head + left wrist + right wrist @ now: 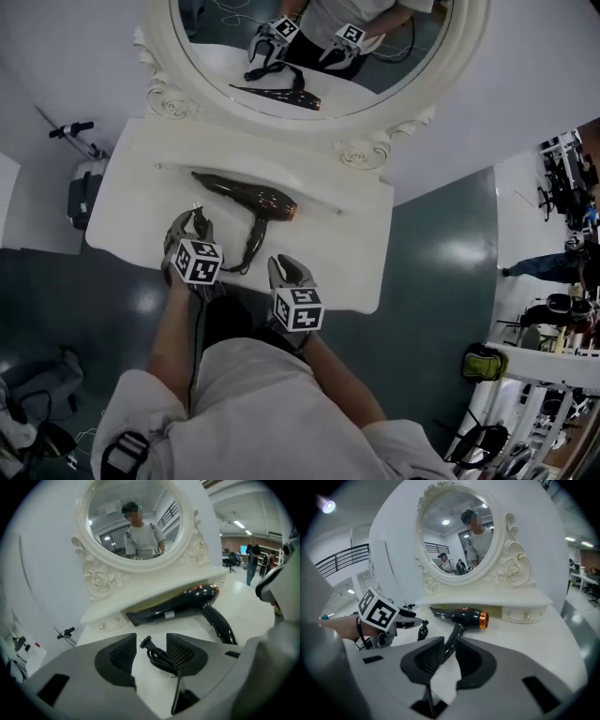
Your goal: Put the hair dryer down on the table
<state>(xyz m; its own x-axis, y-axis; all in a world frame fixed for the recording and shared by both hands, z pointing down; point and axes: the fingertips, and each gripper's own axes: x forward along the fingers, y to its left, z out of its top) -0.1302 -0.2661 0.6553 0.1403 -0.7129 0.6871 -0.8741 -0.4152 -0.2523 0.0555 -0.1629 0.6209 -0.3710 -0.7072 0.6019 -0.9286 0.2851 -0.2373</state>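
Left tongs gape wide over the coiled cord, pads clear of it. Right tongs stand narrowly apart, the handle ending just at their tips, nothing pinched that I can see. And the hair dryer lies on its side on the white bench, below the mirror. The put-down looks done! For a clean exit, draw both tongs straight back and slightly up, so no jaw snags the cord and swings the dryer round.
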